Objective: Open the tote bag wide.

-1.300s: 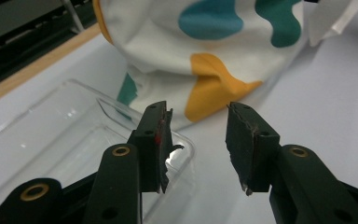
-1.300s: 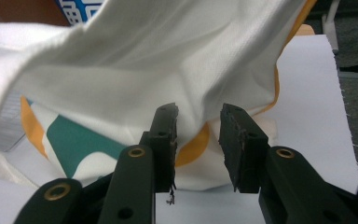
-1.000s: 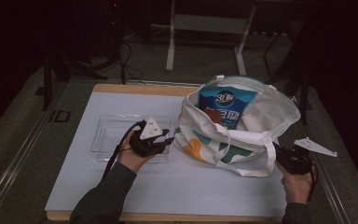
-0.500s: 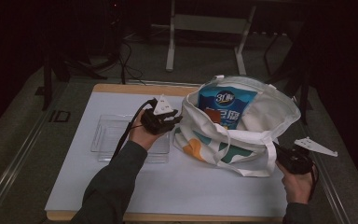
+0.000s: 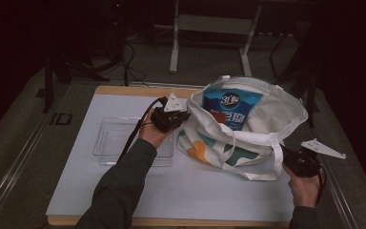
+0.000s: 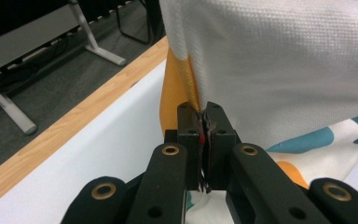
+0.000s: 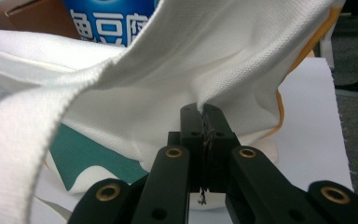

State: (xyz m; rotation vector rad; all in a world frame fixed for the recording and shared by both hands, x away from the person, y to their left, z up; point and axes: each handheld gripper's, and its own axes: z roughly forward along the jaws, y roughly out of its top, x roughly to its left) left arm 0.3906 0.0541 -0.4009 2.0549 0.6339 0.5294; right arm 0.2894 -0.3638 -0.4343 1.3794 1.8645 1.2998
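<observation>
Two tongs pinch one cloth bag

The left gripper (image 5: 183, 116) has just squeezed its jaws tight on the edge of the white tote bag (image 5: 267, 119) – the cloth sits right between its pads (image 6: 192, 135). The right gripper (image 5: 288, 155) pinches the bag's other side, jaws closed on the fabric (image 7: 205, 100). The bag lies between the two tongs, with a blue packet (image 5: 231, 107) inside it – a clear tray (image 5: 112, 138) rests just behind the left tongs.
</observation>
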